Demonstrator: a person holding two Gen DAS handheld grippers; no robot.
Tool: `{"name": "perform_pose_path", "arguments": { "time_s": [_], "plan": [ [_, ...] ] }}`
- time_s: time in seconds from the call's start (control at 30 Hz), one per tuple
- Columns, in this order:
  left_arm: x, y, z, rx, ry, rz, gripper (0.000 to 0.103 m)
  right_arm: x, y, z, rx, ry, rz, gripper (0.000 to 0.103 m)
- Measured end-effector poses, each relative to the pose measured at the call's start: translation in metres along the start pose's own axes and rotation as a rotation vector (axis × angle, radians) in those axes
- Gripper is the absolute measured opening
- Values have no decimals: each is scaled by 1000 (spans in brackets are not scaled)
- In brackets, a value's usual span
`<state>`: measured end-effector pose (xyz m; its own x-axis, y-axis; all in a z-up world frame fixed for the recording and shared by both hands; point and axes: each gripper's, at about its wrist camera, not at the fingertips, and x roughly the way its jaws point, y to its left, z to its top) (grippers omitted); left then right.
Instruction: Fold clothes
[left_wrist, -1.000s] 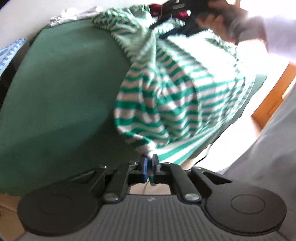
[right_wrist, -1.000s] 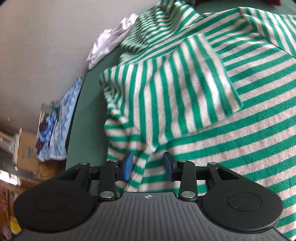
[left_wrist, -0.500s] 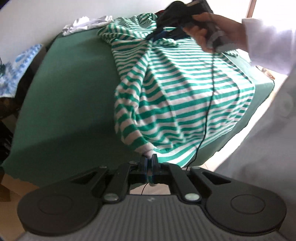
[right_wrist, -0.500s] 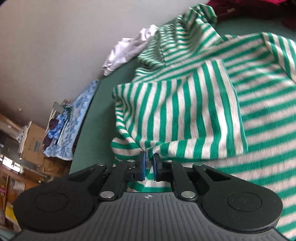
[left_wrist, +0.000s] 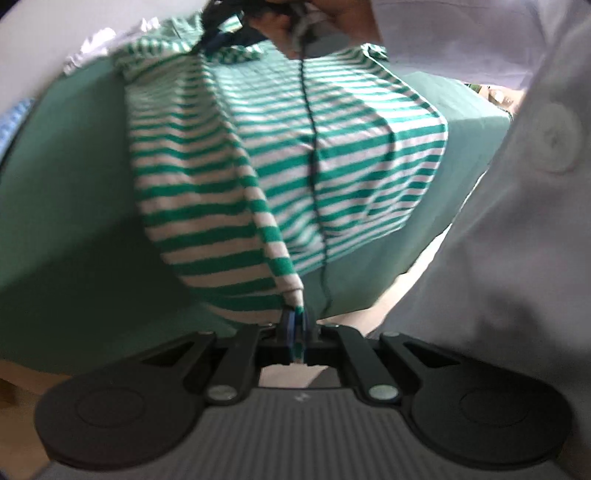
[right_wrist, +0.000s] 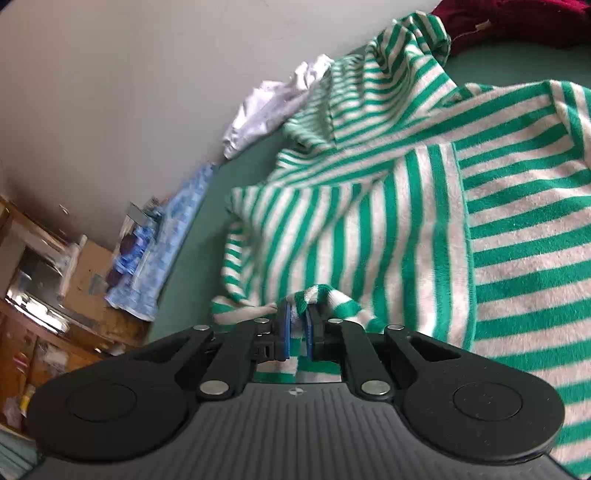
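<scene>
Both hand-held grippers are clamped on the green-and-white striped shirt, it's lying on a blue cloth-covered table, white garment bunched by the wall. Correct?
Not quite: the table cover is green, not blue, as the right wrist view shows. The rest holds: the left hand-held gripper and the right hand-held gripper are each clamped on the striped shirt, and the white garment is bunched by the wall.

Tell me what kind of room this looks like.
Probably a lived-in room at home: a green-covered table against a plain wall, loose laundry like the striped shirt and white garment, and cluttered wooden shelves.
</scene>
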<state>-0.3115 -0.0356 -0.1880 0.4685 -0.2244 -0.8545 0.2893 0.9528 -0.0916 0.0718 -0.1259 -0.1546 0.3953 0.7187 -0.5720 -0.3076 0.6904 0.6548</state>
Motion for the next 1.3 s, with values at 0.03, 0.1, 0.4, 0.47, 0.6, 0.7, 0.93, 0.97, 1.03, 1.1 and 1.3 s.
{"name": "perform_pose_path", "arguments": {
  "time_s": [0.03,0.1,0.4,0.47,0.6,0.7,0.93,0.97,1.03,1.1,1.3],
  "plan": [
    [7,-2,0,-9,-1,-9,0,3,-3,-1,-5,1,19,8],
    [24,-2,-2,-26,9,1,0,4,-4,0,-36,7,37,7],
    [43,6,-40,-44,154,62,10,-57,4,-13,-245,68,56,30],
    [23,11,-24,-46,77,107,12,-67,22,-27,-346,115,140,31],
    [2,19,20,0,-89,166,28,-49,50,-51,-363,214,266,31],
    [14,27,38,28,-117,168,28,-16,54,-53,-326,256,197,31],
    [41,29,27,33,-27,135,27,3,6,-15,-127,173,87,12],
    [42,30,25,28,-11,125,27,3,-2,-9,-92,166,61,0],
    [29,33,28,21,-21,90,25,-12,-9,1,-55,123,24,19],
    [0,38,38,38,-98,74,30,-34,-11,10,-46,37,0,30],
    [-24,76,108,165,-248,48,32,-38,-22,40,-4,-135,-237,35]
  ]
}}
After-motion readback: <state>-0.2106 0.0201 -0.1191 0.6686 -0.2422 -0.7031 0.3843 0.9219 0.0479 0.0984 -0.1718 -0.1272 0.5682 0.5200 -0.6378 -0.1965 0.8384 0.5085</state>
